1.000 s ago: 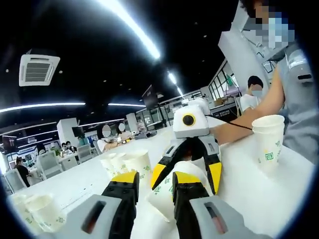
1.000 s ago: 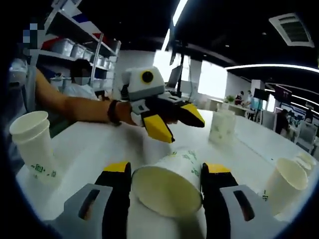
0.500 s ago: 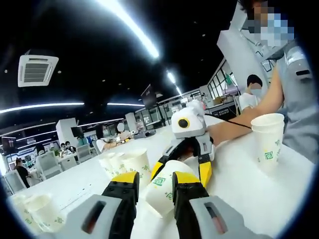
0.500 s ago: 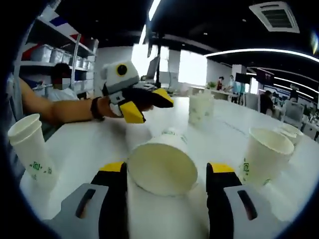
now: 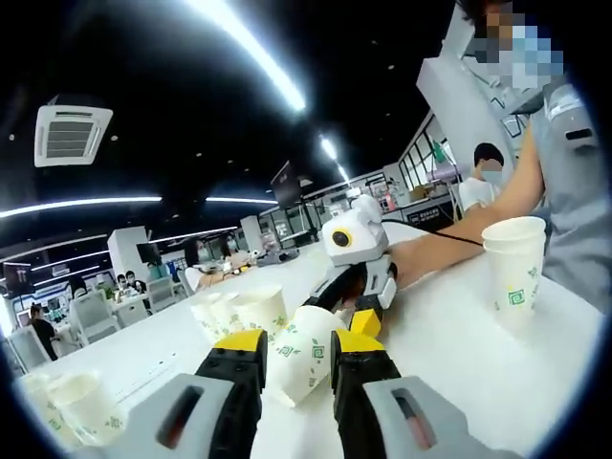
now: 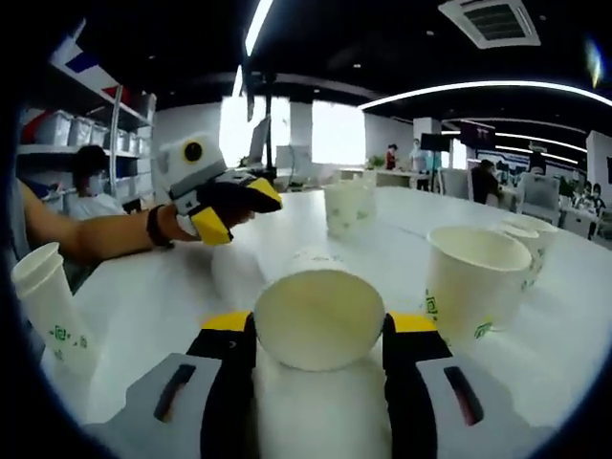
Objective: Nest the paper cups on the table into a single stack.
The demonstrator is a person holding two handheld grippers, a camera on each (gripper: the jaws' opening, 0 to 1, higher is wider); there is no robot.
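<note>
My right gripper [image 6: 318, 330] is clamped on a white paper cup [image 6: 317, 320], held on its side with the open mouth facing back toward my camera. In the left gripper view the right gripper [image 5: 356, 287] shows beyond my own jaws, its cup [image 5: 304, 351] tilted, base pointing toward me.

My left gripper [image 5: 296, 344] holds nothing; its jaws stand narrowly apart, close in front of the tilted cup. In the right gripper view the left gripper [image 6: 239, 206] floats above the white table [image 6: 574, 325], well apart from the cup I hold.

I judge that I am mid-carry: one cup picked up, not yet nested. The next move calls for turning the cup upright and lowering it squarely into another cup's mouth, and a small stack of cups [image 5: 516, 273] already stands on my right, near the person's torso.

Other cups are around: an upright cup [image 6: 470, 282] just beside my right jaw, a pair further off [image 6: 526, 239], one in the middle distance [image 6: 349, 207], and a cluster [image 5: 244, 316] past my left jaws. The upright cup beside my right jaw could be knocked as I swing. People sit at tables in the background.
</note>
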